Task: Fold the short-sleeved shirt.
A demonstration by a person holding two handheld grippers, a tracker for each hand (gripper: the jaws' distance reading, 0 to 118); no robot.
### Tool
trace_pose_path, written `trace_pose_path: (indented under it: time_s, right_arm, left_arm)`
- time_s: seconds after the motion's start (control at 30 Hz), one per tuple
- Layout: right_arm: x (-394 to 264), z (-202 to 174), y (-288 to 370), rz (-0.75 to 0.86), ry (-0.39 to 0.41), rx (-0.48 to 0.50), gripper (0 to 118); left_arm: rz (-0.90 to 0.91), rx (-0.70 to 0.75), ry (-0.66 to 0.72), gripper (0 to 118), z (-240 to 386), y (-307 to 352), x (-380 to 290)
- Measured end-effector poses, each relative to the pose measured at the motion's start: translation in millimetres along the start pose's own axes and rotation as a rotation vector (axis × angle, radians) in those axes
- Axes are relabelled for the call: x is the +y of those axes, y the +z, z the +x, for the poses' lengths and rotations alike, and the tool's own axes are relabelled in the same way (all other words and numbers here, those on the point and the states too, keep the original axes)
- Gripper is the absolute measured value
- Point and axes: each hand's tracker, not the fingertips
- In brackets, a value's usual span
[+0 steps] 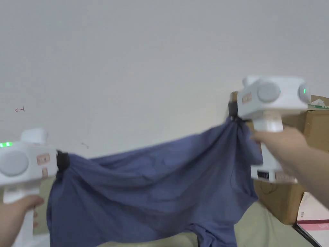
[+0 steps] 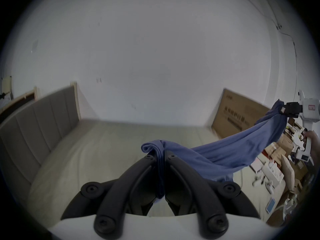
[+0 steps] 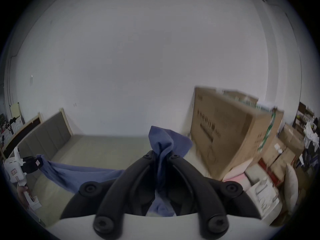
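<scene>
A blue short-sleeved shirt (image 1: 154, 189) hangs in the air, stretched between the two grippers above a beige bed. My left gripper (image 1: 62, 160) is shut on one bunched edge of the shirt at the lower left. The right gripper (image 1: 234, 111) is shut on another edge, higher up at the right. In the left gripper view the cloth (image 2: 225, 150) is pinched between the black jaws of the left gripper (image 2: 161, 154) and runs off to the right gripper (image 2: 284, 113). In the right gripper view a fold of the shirt (image 3: 161, 139) sticks up from the shut right gripper (image 3: 161, 154); the left gripper (image 3: 39, 162) holds the far end.
The bed (image 2: 107, 139) with a grey padded headboard (image 2: 34, 119) lies below, against a white wall. Large cardboard boxes (image 3: 230, 131) stand right of the bed, with more boxes and clutter (image 2: 280, 159) on the floor. A pink-and-white flat item (image 1: 313, 220) lies at the lower right.
</scene>
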Motion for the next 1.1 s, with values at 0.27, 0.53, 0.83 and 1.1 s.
trace_pose_path:
  time_s: [0.27,0.53,0.83,1.1]
  right_arm:
    - [-224.2,42.2,20.5,-0.278,-0.049,0.092,10]
    - [-326.3,82.5,161.4,-0.179,-0.179,0.085,10]
    - [-353.0,72.7,239.8,-0.199,-0.184,0.083,10]
    - [-382.8,67.6,157.1,-0.415,-0.192,0.06,11]
  left_arm:
    - [-0.217,-0.096,0.114,6,-10.8,19.5,-178.0]
    - [-0.156,-0.137,0.126,6,-5.9,135.5,-229.4]
    - [-0.16,-0.109,0.108,6,-1.7,208.2,-245.5]
    - [-0.361,-0.027,0.103,13,-16.0,159.7,-281.4]
